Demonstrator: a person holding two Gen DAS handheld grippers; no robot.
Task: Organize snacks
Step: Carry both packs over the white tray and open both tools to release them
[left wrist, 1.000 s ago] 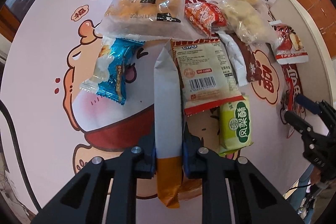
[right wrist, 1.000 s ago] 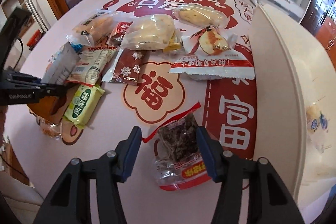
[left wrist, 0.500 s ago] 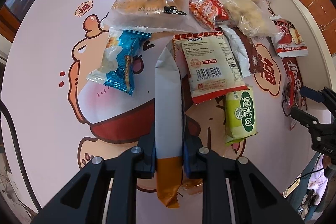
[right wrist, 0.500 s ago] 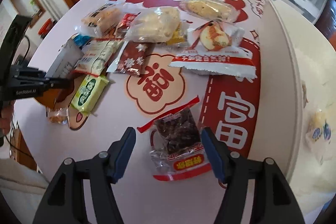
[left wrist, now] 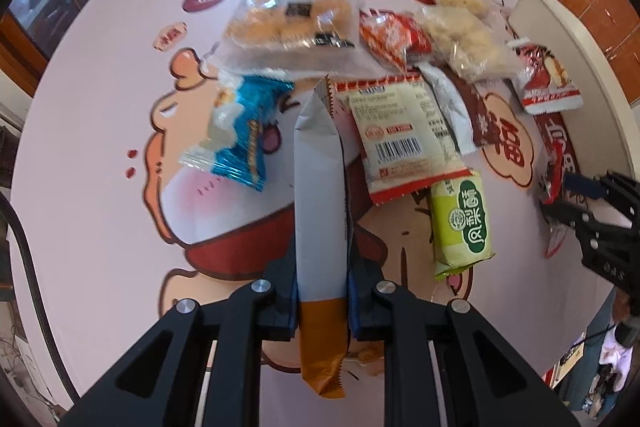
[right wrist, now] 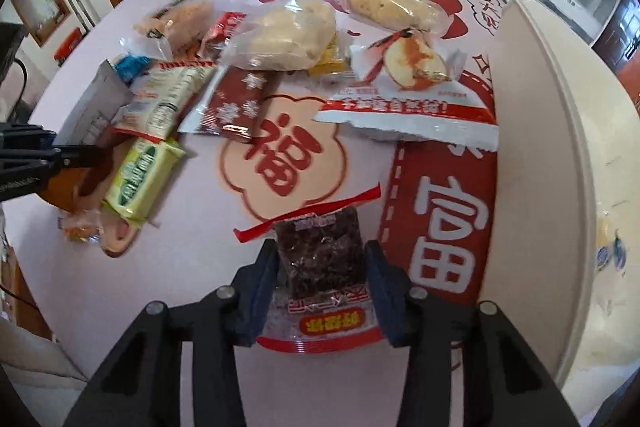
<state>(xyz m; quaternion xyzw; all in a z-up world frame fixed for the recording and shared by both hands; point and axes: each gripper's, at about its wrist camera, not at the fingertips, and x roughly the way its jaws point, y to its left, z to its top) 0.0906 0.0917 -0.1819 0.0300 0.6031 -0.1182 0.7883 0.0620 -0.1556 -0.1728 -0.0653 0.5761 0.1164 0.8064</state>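
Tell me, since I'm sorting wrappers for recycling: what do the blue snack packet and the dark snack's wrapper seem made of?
Blue snack packet: looks like metallised plastic film, glossy, judging by its shiny crinkled glints and clear sealed end. Dark snack's wrapper: apparently clear, glossy plastic film with red printed edges, since the dark contents show through. Neither can be confirmed by look alone.

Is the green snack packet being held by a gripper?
No, the green packet lies on the table, and the left gripper holds a grey-and-orange packet.
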